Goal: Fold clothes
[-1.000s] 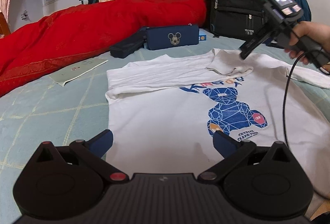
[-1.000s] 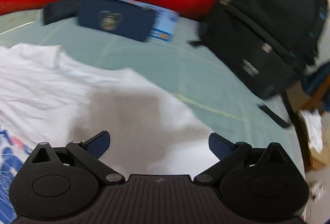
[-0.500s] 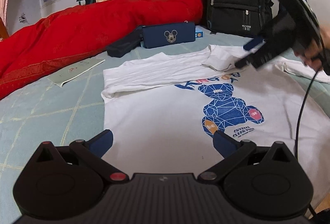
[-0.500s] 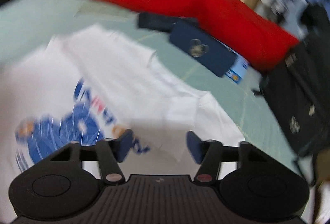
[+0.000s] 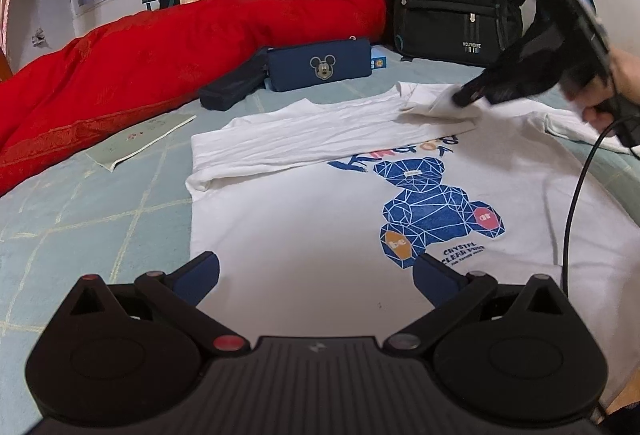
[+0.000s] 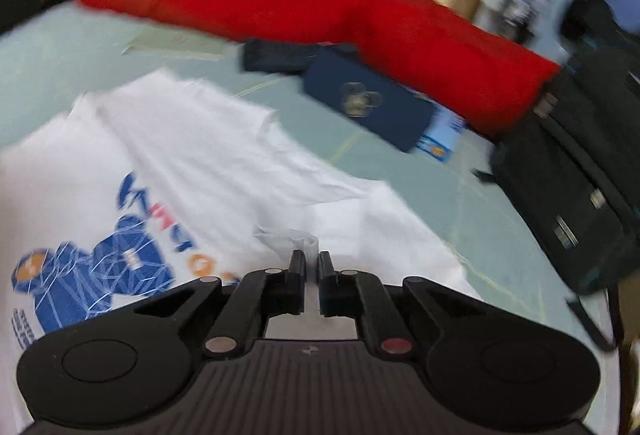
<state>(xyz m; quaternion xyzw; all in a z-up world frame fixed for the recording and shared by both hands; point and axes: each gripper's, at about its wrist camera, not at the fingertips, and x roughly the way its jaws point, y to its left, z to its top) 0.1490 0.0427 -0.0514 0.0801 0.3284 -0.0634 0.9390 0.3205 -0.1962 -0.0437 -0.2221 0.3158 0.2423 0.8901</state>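
Right gripper [image 6: 308, 263] pinching a fold of white T-shirt [image 5: 304, 235] between closed jaws; left gripper [image 5: 316, 271] above the hem, jaws spread wide.

The right claw [image 6: 309, 261] has its two black fingers [image 6: 297, 267] drawn almost together, and a small bunched fold of the white T-shirt [image 6: 192, 163] is pinched between their tips. The shirt lies spread on the pale green bed [image 6: 460, 211], its blue bear print [image 6: 80, 275] at the lower left under blurred blue lettering. Beyond the shirt lie a navy pouch [image 6: 368, 103] with a round emblem, a dark flat case [image 6: 276, 55] just beside it, and a long red quilt [image 6: 320, 7]. A black backpack [image 6: 580, 163] lies at the right. The whole view is motion-blurred.
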